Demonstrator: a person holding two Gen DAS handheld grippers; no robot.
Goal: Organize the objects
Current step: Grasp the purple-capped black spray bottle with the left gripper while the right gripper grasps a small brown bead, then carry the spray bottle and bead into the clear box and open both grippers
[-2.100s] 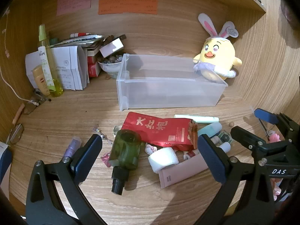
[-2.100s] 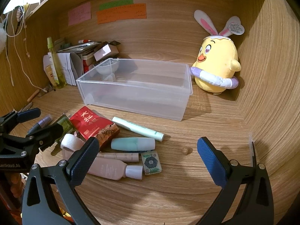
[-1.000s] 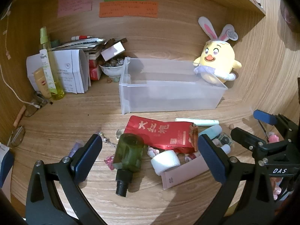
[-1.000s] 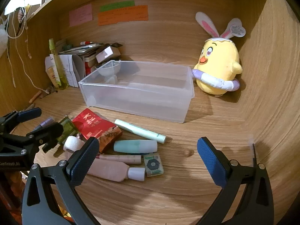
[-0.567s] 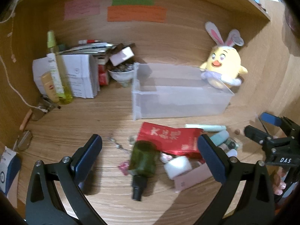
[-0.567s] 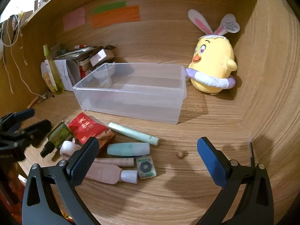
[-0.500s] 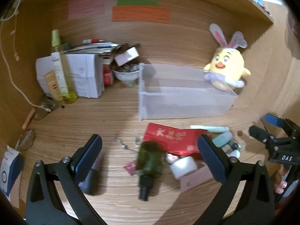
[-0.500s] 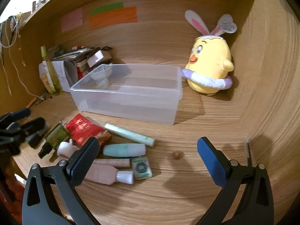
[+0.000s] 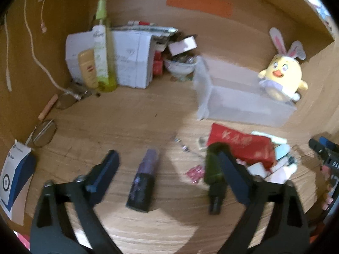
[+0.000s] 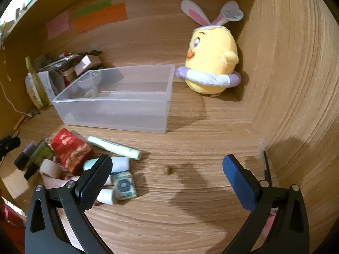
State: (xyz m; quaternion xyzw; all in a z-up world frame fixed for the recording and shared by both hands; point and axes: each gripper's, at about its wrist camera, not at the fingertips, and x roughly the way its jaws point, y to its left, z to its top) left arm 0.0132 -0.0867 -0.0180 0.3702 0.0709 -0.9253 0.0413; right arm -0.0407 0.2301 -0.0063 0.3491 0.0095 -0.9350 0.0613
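A clear plastic bin (image 9: 243,103) (image 10: 118,103) stands empty on the wooden desk. In front of it lies a pile: a red foil packet (image 9: 241,146) (image 10: 70,150), a dark green bottle (image 9: 214,167) (image 10: 38,154), a mint tube (image 10: 114,146), a teal bottle (image 10: 106,165), a pink bottle and a white roll. A purple bottle (image 9: 144,180) (image 10: 23,154) lies apart on the left. My left gripper (image 9: 169,180) is open, with the purple bottle between its fingers' line. My right gripper (image 10: 167,180) is open and empty over bare desk.
A yellow bunny plush (image 9: 281,76) (image 10: 211,63) sits at the back right corner. Papers, a tall yellow-green spray bottle (image 9: 103,48), a bowl (image 9: 180,65) and boxes crowd the back left. Glasses (image 9: 42,133) and a blue-white box (image 9: 14,177) lie at the left. A small brown bead (image 10: 168,170) lies on the desk.
My left gripper has swung left, so the purple bottle now lies between its fingers and the green bottle is by the right finger. My right gripper view has shifted slightly right.
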